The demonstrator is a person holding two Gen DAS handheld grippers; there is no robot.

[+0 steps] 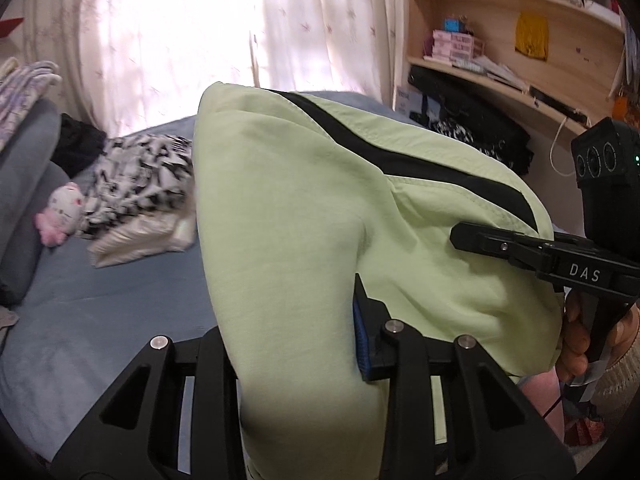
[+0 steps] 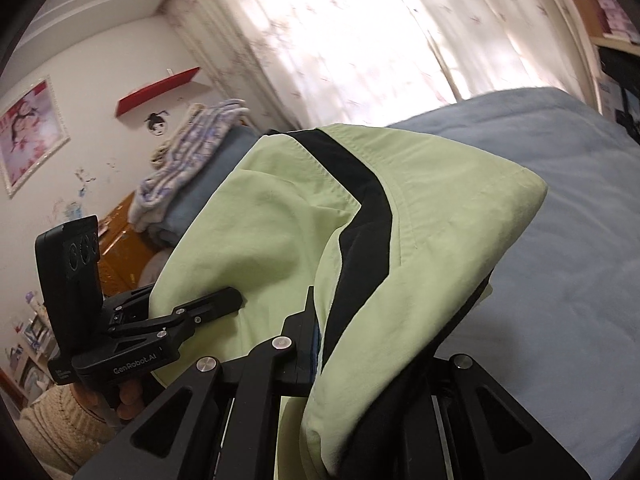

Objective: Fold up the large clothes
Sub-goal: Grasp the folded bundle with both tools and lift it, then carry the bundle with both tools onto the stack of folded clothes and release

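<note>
Nearest, the left gripper (image 1: 320, 336) is clamped on a fold of the light green garment (image 1: 304, 208), which hangs lifted above the blue bed (image 1: 100, 300). At three o'clock the right gripper (image 1: 472, 236) is pinched tight on the same cloth. Farther, at nine o'clock, patterned clothes (image 1: 136, 176) lie heaped. At one o'clock, wooden shelves (image 1: 500, 4) hold books and small boxes.

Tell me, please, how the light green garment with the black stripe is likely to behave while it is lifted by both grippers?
The green garment probably hangs floppy: it drapes in soft folds over the left gripper. It seems light, since its cloth looks thin. Unheld parts likely sag toward the blue bed.
</note>
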